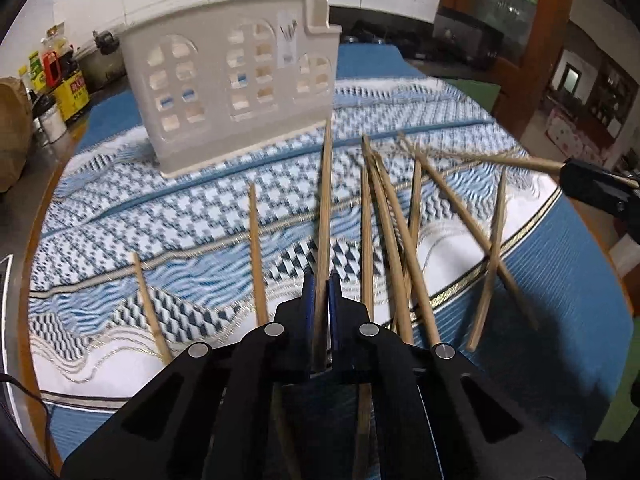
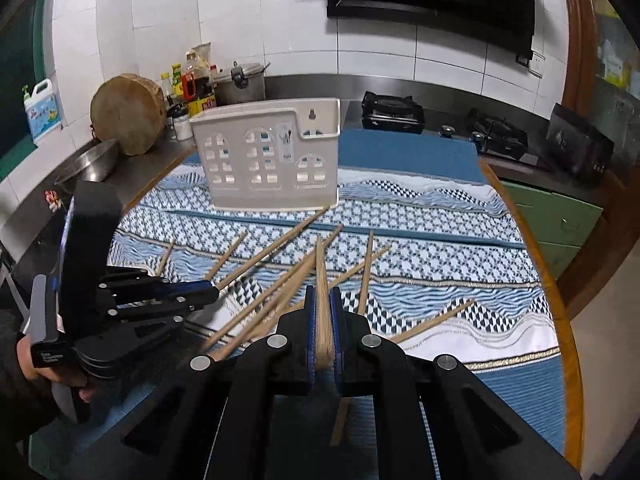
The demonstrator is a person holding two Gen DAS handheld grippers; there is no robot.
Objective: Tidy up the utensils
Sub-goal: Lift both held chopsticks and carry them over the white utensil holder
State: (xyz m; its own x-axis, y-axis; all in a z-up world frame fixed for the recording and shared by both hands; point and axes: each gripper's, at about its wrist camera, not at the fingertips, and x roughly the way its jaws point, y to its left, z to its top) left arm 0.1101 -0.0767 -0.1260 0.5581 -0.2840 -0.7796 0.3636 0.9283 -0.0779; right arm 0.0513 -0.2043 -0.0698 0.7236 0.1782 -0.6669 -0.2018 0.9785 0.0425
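A cream utensil holder [image 1: 236,92] is stood upright at the far left of the patterned cloth [image 1: 168,216] that covers the desk. Nearer, loose chopsticks [image 1: 256,252] are scattered across the cloth. The left claw [image 1: 320,292] is closed on one chopstick [image 1: 325,208], which is pointed toward the holder's near right corner. Further right, a crossed pile of chopsticks [image 1: 404,240] is seen lying on the cloth. The right claw [image 2: 323,304] is closed on another chopstick [image 2: 321,272], which is held pointing toward the holder.
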